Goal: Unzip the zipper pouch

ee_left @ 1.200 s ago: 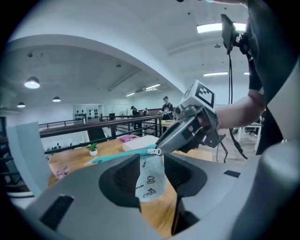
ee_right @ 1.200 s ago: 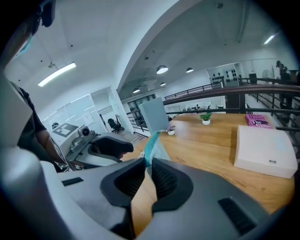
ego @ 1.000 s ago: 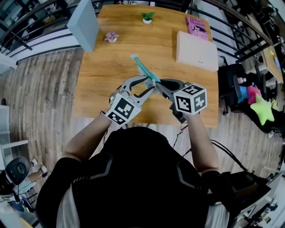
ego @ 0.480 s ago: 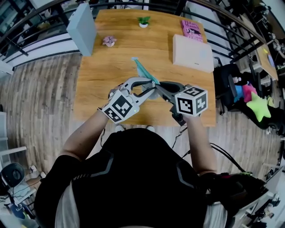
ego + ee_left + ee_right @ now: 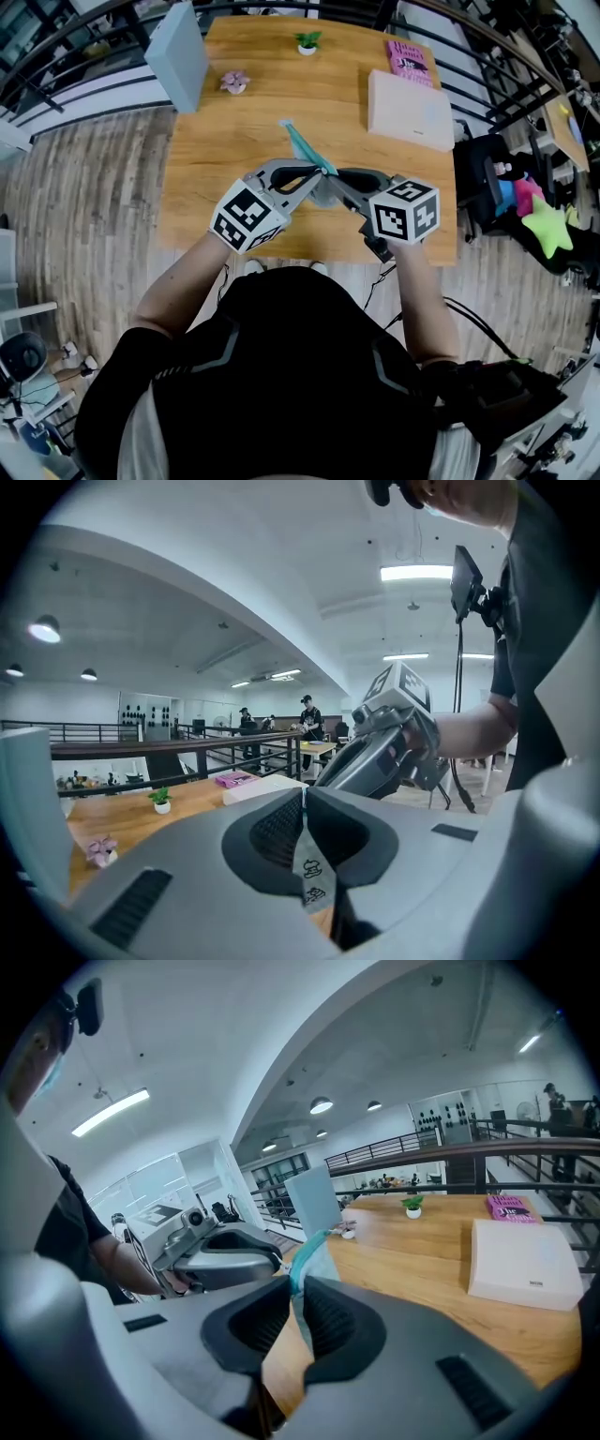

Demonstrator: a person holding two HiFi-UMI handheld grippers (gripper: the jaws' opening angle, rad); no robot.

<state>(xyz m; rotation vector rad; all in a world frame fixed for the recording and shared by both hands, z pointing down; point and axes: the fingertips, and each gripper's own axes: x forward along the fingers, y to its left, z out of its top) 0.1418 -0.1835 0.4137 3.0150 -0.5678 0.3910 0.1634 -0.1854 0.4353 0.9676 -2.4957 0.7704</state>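
A teal zipper pouch (image 5: 302, 148) is held in the air over the wooden table (image 5: 216, 141), slanting up toward the far side. My left gripper (image 5: 320, 182) meets its near end from the left; its jaws have just been closing. They now pinch a thin grey tab (image 5: 309, 874) with small black prints. My right gripper (image 5: 334, 180) comes in from the right and is shut on the teal pouch (image 5: 309, 1265) at the same end. The two grippers' tips almost touch. In the left gripper view the right gripper (image 5: 394, 742) is close ahead.
A white box (image 5: 412, 108) and a pink book (image 5: 410, 58) lie at the table's far right. A grey-blue panel (image 5: 178, 52) stands at the far left, with a pink flower (image 5: 234, 82) and a small plant (image 5: 307, 41) nearby. Black railings ring the table.
The left gripper's jaws have closed from wide open onto the pouch's near end, and its marker cube has rolled and shifted a little left. The right gripper has kept still.
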